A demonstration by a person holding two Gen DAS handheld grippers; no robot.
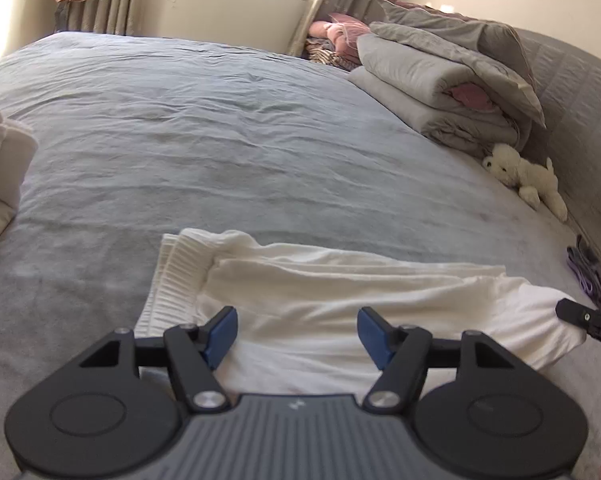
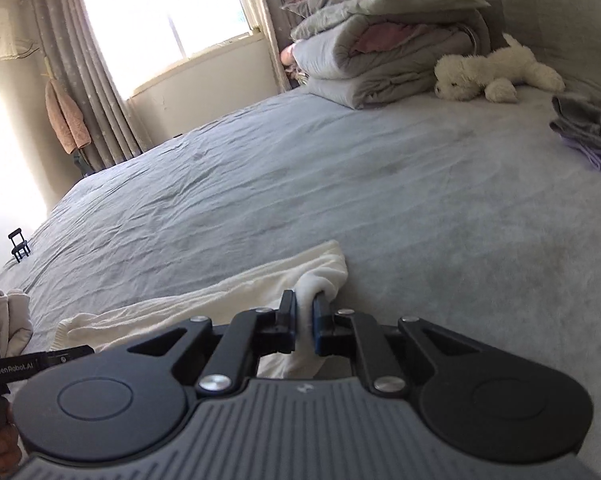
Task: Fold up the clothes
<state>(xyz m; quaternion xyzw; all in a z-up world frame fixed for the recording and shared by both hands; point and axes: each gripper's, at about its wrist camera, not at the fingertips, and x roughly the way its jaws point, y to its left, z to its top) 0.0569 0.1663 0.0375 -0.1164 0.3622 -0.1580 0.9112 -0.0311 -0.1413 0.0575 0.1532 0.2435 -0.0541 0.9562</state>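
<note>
While the right gripper clamps the white garment – partly folded – left gripper gapes empty near the bed edge.

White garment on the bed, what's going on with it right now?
A person is folding a white garment on a grey bed with a handheld gripper in each hand. The right gripper is shut on the garment's right end, with a fold of cloth pinched between its fingers. The left gripper is open above the middle of the garment, with its fingers not touching the cloth. The garment lies partly folded, ribbed hem to the left. A pile of bedding and a white plush toy sit farther back.
</note>
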